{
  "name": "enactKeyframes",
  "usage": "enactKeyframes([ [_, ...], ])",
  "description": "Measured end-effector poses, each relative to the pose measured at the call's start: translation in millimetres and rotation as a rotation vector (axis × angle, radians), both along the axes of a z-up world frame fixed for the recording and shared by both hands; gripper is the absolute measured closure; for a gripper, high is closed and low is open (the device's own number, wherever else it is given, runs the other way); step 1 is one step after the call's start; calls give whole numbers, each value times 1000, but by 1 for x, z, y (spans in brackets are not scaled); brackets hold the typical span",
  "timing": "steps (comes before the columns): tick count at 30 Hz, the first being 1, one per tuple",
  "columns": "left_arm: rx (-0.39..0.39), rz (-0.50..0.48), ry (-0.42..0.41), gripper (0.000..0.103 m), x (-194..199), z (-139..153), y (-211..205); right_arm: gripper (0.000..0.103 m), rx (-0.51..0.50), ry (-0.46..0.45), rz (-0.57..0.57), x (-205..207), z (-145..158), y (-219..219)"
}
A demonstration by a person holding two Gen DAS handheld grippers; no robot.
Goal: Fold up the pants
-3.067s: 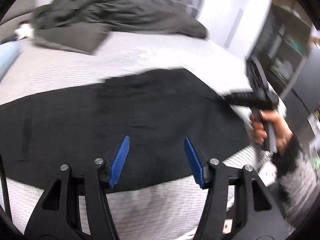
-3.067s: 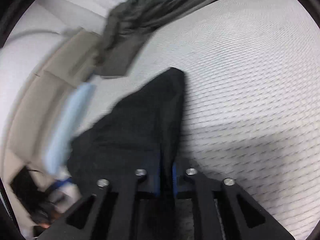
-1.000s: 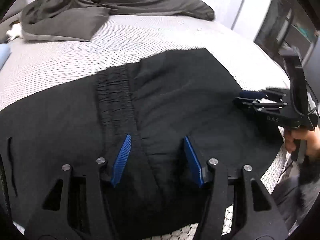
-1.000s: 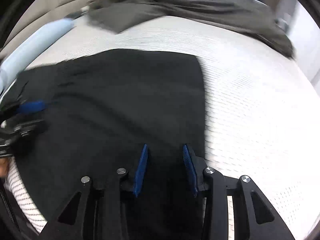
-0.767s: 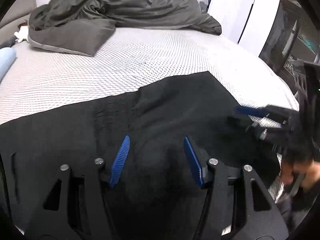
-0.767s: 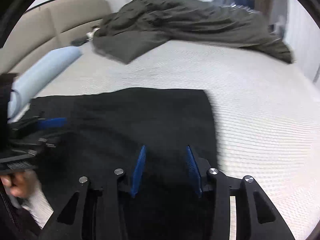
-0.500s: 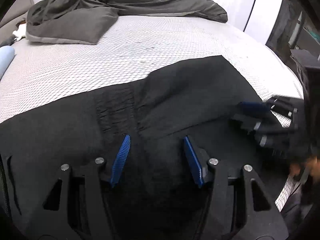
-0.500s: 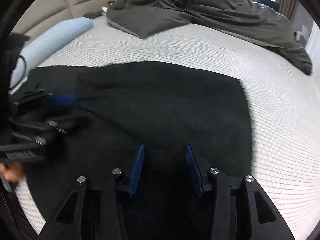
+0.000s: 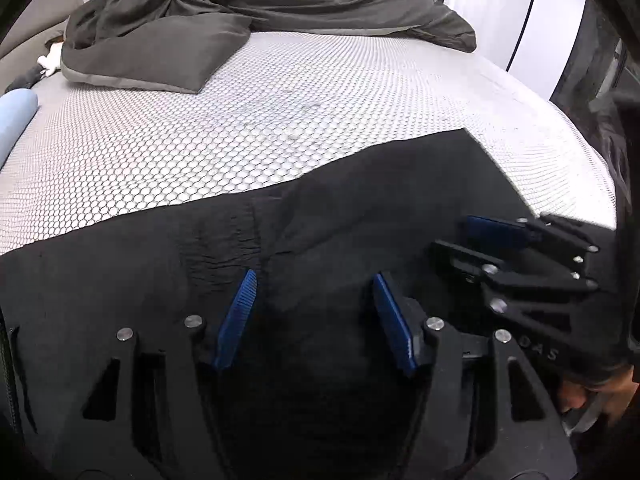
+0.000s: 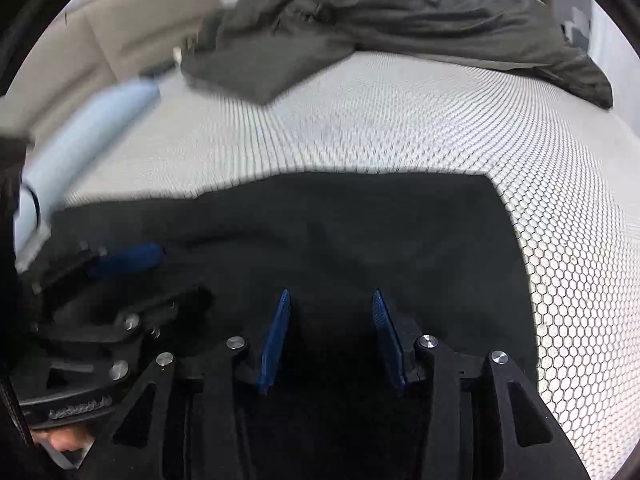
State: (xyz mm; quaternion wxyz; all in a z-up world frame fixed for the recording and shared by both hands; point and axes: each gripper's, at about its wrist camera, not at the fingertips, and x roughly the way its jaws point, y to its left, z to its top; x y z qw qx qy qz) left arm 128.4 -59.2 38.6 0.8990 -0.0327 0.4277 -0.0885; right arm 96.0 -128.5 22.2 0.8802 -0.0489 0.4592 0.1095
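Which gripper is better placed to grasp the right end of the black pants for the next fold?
Probably the right gripper: the pants' right edge lies close beside it, while the left gripper hovers over the waistband area.

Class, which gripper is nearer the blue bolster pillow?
Left. The left gripper hovers over the pants just below the blue bolster pillow; the right gripper sits further right, mid-pants.

Honeycomb-patterned bed [image 9: 280, 120] with black pants [image 9: 360, 208], rumpled grey duvet [image 9: 240, 4], pale blue bolster [image 10: 88, 128]
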Motion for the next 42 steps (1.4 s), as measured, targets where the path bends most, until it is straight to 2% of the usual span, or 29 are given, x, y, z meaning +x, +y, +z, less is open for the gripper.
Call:
enactKeyframes([
  [2, 8, -20, -2, 44, -6, 2, 6, 60, -83, -10, 29, -2, 0, 6],
  [3, 47, -10, 1, 38, -10, 3, 10, 60, -129, -14, 1, -4, 1, -5],
  [4, 40, -8, 11, 34, -15, 1, 16, 59, -165, -20, -44, -7, 2, -21],
  [6, 6, 20, 24, 34, -26, -1, 32, 59, -191, -24, -134, -10, 5, -47],
  [8, -21, 25, 16, 34, -42, 5, 46, 59, -129, -39, -178, -21, 14, -72],
  [11, -48, 38, -41, 35, -72, 22, 60, 59, -34, -74, -166, -49, 31, -93],
  [12, -77, 21, -64, 35, -82, 28, 59, 59, 41, -83, -158, -62, 37, -97],
  [14, -85, -70, -80, 35, -93, 33, 34, 59, 108, -70, -118, -70, 40, -83],
  [17, -23, -173, -96, 35, -95, 28, -6, 59, 136, -27, 42, -68, 26, -29],
  [19, 36, -207, -37, 35, -91, 11, -21, 58, 86, 13, 111, -65, 9, -5],
  [20, 56, -197, -9, 36, -92, 2, -19, 59, -6, -1, 132, -67, 1, 5],
  [21, 61, -197, 6, 36, -94, -3, -16, 59, -50, -19, 143, -68, -5, 13],
  [22, 58, -209, -1, 36, -99, -4, -11, 58, -89, -29, 142, -72, -6, 7],
  [24, 90, -185, 3, 36, -111, -2, 2, 57, -99, -25, 87, -75, -2, -21],
  [25, 69, -169, -1, 36, -119, -1, 13, 57, -109, -23, 49, -77, -2, -41],
  [26, 41, -139, -6, 36, -126, 1, 26, 54, -104, -19, 28, -84, -1, -55],
  [27, 15, -113, -3, 36, -132, 1, 37, 40, -55, -7, -17, -88, -1, -77],
  [30, -144, 33, 1, 36, -155, 2, 91, 37, 151, 37, -105, -100, 11, -129],
  [31, -191, 97, -7, 36, -163, 4, 107, 37, 214, 22, -130, -101, 19, -140],
  [34, -366, 346, -37, 36, -195, 5, 171, 34, 284, -31, -173, -89, 27, -152],
  [36, -421, 466, -51, 33, -210, 5, 201, 24, 331, -38, -188, -84, 28, -154],
  [38, -456, 582, -65, 17, -223, 2, 227, 23, 344, -25, -195, -82, 25, -158],
  [40, -510, 698, -58, 12, -226, -14, 261, 23, 333, -9, -195, -73, 25, -166],
  [42, -592, 745, -40, 12, -222, -32, 289, 23, 308, -6, -190, -72, 21, -157],
])
